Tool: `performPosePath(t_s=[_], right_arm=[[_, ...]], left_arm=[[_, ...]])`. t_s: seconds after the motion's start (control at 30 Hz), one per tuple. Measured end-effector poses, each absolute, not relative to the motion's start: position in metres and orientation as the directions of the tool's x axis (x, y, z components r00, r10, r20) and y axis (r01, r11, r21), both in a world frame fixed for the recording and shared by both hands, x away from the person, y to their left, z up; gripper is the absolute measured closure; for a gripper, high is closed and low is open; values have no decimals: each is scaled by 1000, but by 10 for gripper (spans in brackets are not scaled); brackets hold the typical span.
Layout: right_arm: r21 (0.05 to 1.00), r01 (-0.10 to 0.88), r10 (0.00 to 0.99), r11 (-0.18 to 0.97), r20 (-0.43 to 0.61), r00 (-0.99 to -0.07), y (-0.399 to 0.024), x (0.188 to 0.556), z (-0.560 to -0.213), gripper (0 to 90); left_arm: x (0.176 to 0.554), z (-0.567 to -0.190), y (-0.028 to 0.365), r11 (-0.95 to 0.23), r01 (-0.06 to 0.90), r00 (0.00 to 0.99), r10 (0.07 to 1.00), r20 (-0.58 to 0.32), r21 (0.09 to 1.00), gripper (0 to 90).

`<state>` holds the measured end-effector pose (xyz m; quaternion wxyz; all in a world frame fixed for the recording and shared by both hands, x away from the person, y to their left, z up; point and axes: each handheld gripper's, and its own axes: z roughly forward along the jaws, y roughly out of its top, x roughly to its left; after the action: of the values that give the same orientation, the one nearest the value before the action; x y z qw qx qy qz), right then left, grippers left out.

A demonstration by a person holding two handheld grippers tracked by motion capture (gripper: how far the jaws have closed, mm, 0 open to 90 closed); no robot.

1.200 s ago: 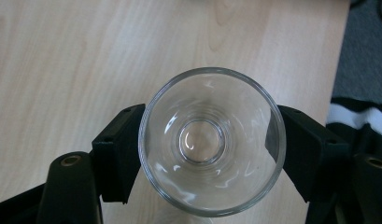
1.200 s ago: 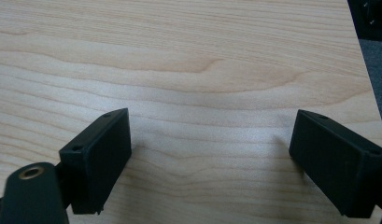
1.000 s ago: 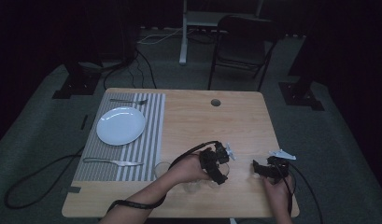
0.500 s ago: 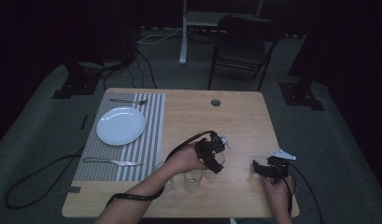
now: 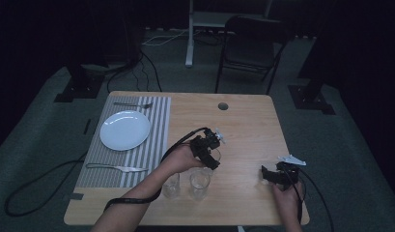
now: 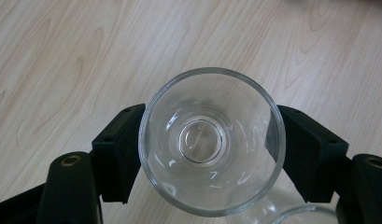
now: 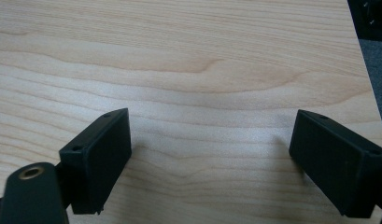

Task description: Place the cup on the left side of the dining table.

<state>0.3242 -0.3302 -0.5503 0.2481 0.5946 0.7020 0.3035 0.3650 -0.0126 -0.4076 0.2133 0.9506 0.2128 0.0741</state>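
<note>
My left tool (image 6: 211, 149) is clamped on a clear glass (image 6: 212, 140), pads on both sides of its wall, held above the wood bench (image 5: 248, 125) near mid-bench. Two more glasses (image 5: 200, 183) stand upright just below it, near the front edge. My right tool (image 7: 209, 158) sits wide w/ nothing between the pads, low over bare bench at the right front.

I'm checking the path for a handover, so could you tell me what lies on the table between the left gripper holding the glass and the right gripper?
Only bare wood of the table lies between the left gripper, shut on the glass, and the right gripper, as the high view shows.
</note>
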Motion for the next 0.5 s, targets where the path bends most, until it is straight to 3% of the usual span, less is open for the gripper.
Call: performPosePath(t_s=[0.5], right_arm=[[721, 684, 986, 108, 13, -169, -330, 324, -550, 125]], left_arm=[[376, -401, 39, -753, 467, 834, 549, 53, 463, 291]])
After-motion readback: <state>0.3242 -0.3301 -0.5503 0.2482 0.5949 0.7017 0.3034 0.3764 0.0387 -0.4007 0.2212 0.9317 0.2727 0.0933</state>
